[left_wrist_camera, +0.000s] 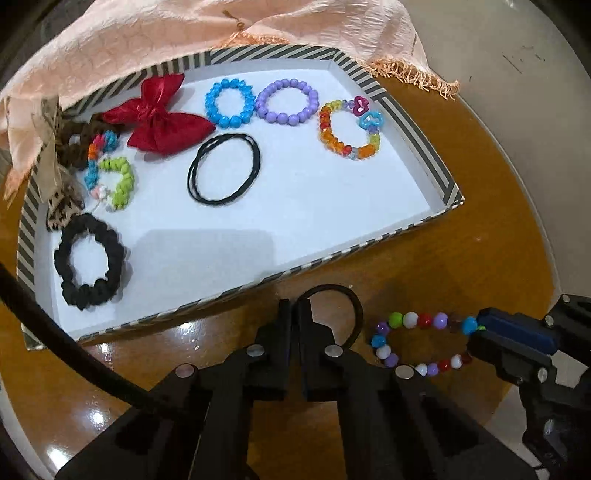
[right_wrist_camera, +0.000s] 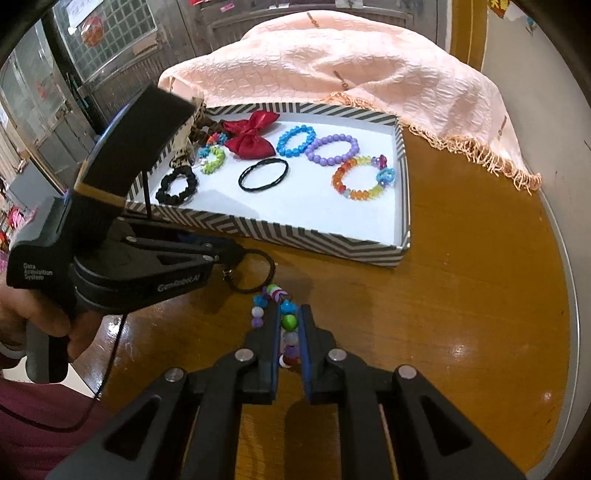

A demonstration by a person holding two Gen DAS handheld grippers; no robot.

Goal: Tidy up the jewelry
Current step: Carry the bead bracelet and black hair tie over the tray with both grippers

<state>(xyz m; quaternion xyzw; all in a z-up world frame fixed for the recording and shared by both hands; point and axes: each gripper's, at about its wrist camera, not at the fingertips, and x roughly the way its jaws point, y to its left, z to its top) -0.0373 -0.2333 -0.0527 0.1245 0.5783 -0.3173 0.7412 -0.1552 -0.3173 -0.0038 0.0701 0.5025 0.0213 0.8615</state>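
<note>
A striped tray (left_wrist_camera: 424, 155) (right_wrist_camera: 404, 177) with a white floor holds several bracelets and hair ties: a blue bracelet (left_wrist_camera: 229, 103), a purple one (left_wrist_camera: 287, 102), a rainbow one (left_wrist_camera: 351, 129), a thin black band (left_wrist_camera: 223, 168), a red bow (left_wrist_camera: 159, 118) and a black scrunchie (left_wrist_camera: 90, 262). My left gripper (left_wrist_camera: 295, 308) (right_wrist_camera: 236, 254) is shut on a black hair tie (left_wrist_camera: 332, 291) (right_wrist_camera: 258, 273) on the wooden table in front of the tray. My right gripper (right_wrist_camera: 288, 321) (left_wrist_camera: 476, 332) is shut on a multicolour bead bracelet (left_wrist_camera: 421, 343) (right_wrist_camera: 284, 321) beside it.
A peach fringed cloth (left_wrist_camera: 221, 33) (right_wrist_camera: 369, 70) lies behind the tray. The round wooden table (right_wrist_camera: 461, 295) has its edge at the right. A green and a multicoloured coil tie (left_wrist_camera: 118, 181) and a brown scrunchie (left_wrist_camera: 79, 140) crowd the tray's left side.
</note>
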